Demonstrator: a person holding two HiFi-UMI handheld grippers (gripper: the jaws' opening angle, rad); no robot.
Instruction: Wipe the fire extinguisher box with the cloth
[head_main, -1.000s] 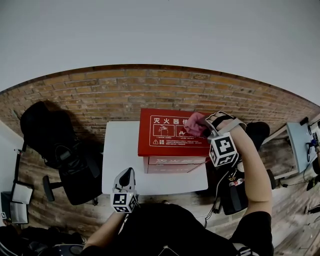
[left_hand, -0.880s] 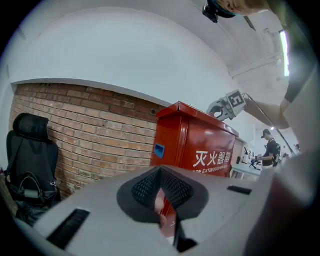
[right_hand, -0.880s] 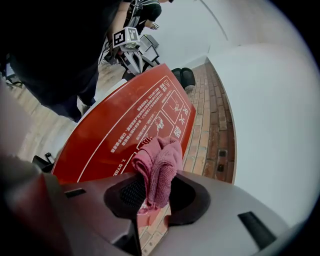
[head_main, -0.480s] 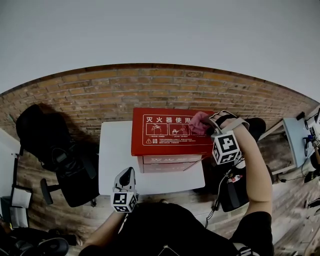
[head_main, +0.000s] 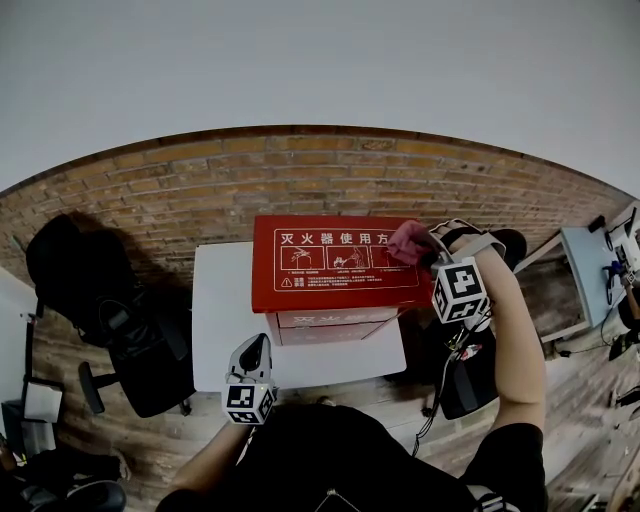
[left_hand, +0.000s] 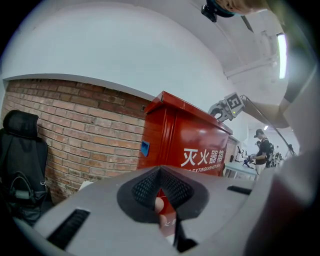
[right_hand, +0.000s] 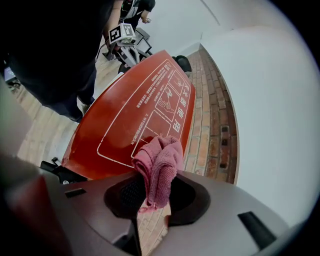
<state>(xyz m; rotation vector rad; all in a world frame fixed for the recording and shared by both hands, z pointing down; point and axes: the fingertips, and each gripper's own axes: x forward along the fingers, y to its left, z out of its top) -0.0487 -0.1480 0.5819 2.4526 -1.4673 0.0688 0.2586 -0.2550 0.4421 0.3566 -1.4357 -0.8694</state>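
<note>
The red fire extinguisher box stands on a small white table; its top carries white printed instructions. My right gripper is at the box's far right corner, shut on a bunched pink cloth that rests on the lid. The right gripper view shows the cloth pinched in the right gripper above the red lid. The left gripper hovers at the table's front edge, jaws together and empty. Seen from the left gripper, the box's red front rises just ahead.
A black office chair stands left of the table. Brick paving meets a pale wall behind the box. Black gear sits right of the table, a grey desk farther right. A person stands far off.
The right gripper has slid the pink cloth rightward along the lid toward its far right corner. The left gripper has stayed in place.
</note>
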